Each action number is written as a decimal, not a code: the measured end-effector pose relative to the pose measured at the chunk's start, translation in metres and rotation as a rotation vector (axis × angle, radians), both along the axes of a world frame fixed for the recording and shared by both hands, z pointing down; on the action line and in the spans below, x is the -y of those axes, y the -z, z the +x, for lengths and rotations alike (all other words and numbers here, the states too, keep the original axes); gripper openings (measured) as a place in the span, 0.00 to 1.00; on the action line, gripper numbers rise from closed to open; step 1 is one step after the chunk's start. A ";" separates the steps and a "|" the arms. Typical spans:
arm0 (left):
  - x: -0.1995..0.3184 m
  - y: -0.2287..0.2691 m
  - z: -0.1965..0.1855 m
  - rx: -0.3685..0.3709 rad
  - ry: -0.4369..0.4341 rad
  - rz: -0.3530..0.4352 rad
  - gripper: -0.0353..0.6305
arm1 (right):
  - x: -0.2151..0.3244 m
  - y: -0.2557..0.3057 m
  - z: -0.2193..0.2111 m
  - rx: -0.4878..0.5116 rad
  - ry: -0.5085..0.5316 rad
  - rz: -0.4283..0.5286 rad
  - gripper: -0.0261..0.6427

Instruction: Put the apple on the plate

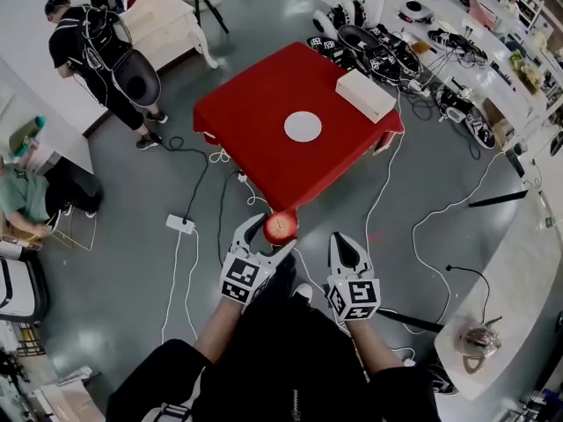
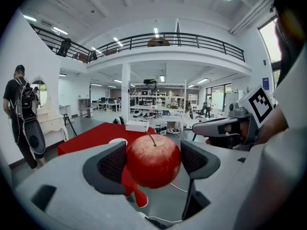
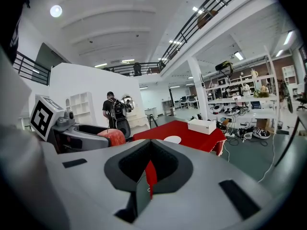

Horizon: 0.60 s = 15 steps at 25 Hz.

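A red apple (image 1: pixel 281 227) (image 2: pixel 153 160) with a thin stem sits between the jaws of my left gripper (image 1: pixel 272 232) (image 2: pixel 152 163), which is shut on it and held above the grey floor, short of the table. The white round plate (image 1: pixel 303 127) (image 2: pixel 118 141) (image 3: pixel 172 139) lies bare near the middle of the red-clothed table (image 1: pixel 255 130) (image 3: pixel 192 137) ahead. My right gripper (image 1: pixel 346 250) (image 3: pixel 149 172) is beside the left one, its jaws closed together with nothing between them. The apple (image 3: pixel 113 136) also shows at the left of the right gripper view.
A white box (image 1: pixel 365 94) (image 3: pixel 201 126) lies at the table's far right corner. Cables and a power strip (image 1: pixel 180 224) trail over the floor in front of the table. A person with a backpack (image 1: pixel 101 55) stands at the left. Benches with gear (image 1: pixel 457 42) line the right side.
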<state>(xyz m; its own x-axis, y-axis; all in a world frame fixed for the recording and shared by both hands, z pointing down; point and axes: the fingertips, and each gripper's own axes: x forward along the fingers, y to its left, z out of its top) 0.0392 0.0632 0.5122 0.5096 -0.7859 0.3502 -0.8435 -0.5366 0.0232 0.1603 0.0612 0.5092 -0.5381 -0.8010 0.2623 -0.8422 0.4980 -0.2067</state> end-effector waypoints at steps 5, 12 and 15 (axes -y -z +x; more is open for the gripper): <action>0.003 -0.004 -0.005 0.003 -0.002 -0.012 0.59 | 0.005 -0.005 -0.005 0.001 0.002 -0.013 0.06; 0.018 -0.011 -0.007 -0.003 -0.010 -0.011 0.59 | 0.011 -0.005 -0.007 -0.013 -0.008 -0.004 0.06; 0.027 -0.007 -0.002 -0.007 -0.024 -0.001 0.59 | 0.015 0.000 -0.002 -0.019 -0.022 0.005 0.06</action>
